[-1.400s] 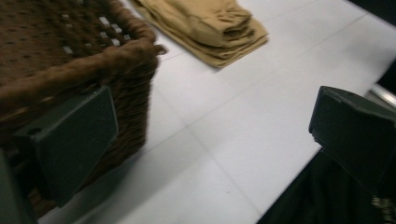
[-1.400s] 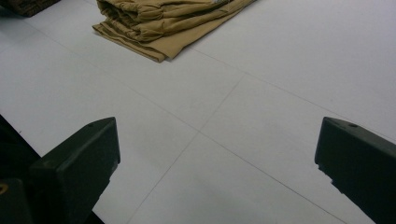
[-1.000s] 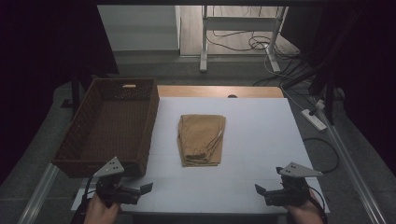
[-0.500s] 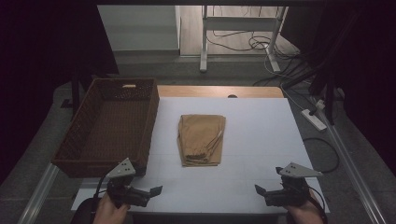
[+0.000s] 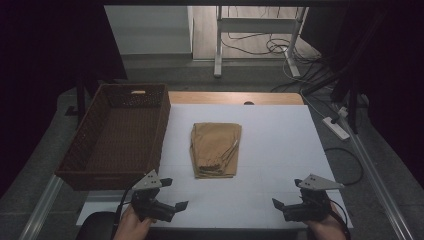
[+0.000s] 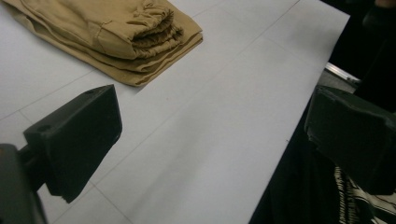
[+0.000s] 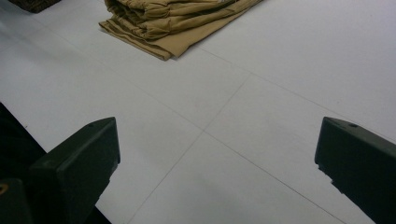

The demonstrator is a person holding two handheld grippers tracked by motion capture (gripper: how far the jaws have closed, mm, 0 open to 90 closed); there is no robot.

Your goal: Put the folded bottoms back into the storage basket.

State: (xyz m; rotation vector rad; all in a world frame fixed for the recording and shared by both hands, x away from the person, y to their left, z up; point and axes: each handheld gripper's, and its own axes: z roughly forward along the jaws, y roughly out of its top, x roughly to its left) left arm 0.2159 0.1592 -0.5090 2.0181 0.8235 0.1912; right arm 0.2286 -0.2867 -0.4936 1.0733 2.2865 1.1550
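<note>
Folded tan trousers point(image 5: 215, 149) lie flat at the middle of the white table point(image 5: 280, 150), a bit toward the left edge, elastic cuffs at the near end. Dark brown wicker basket point(image 5: 117, 135) sits along the table's left edge, just beside the trousers but apart from them; inside looks empty, a cut-out handle shows in its far wall.

Left gripper point(image 5: 171, 195) hovers over the near-left corner, held by a hand point(image 5: 132, 226); jaws spread wide, nothing between them, pointing toward the right edge. In the left gripper view the trousers point(image 6: 114, 35) are ahead up-left and the table's near edge runs diagonally under the right jaw.

Right gripper point(image 5: 286, 198) is at the near-right corner, jaws spread, holding nothing. In the right gripper view bare table point(image 7: 243, 121) lies between the jaws, trousers point(image 7: 173, 21) farther ahead, and a basket corner point(image 7: 32, 3) shows at the top left.

Both grippers are well apart from the trousers.
</note>
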